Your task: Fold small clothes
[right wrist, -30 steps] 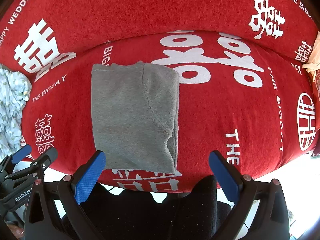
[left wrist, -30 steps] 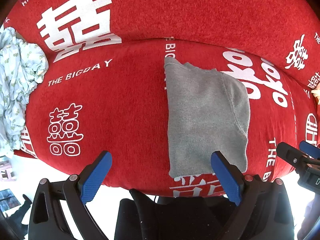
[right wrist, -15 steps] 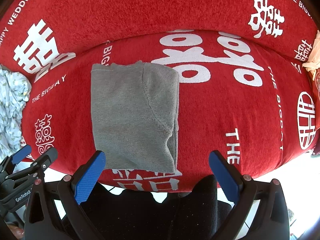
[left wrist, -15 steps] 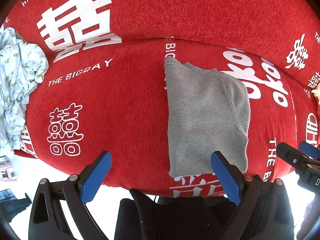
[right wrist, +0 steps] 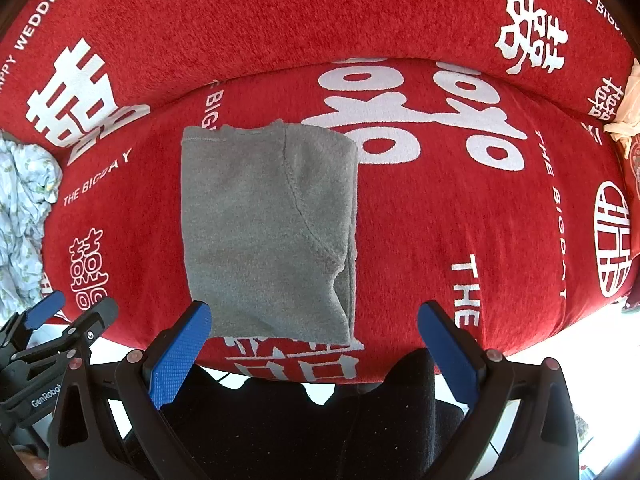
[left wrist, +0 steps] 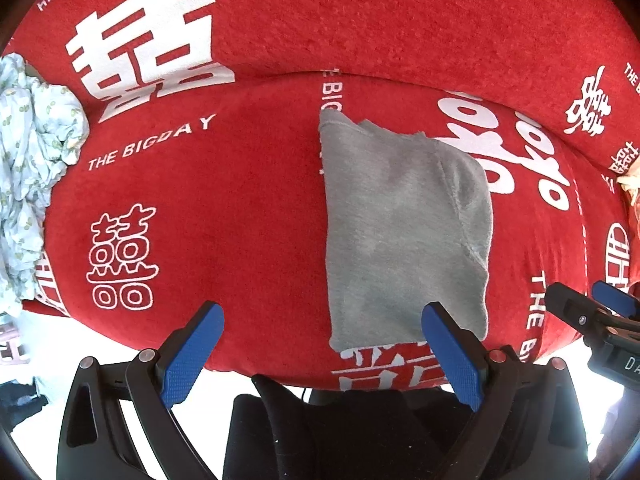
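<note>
Nothing has shifted this past second: my left gripper (left wrist: 322,344) and right gripper (right wrist: 314,346) stay spread and empty, grey garment (right wrist: 266,232) lying folded, seemingly done.

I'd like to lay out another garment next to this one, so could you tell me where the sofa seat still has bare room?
Two bare patches on the red sofa seat: one between the grey folded garment and the crumpled pale floral cloth at the left end, and a wider one right of the garment toward the cream fabric at the far end. Both claws are open and hold nothing.
</note>
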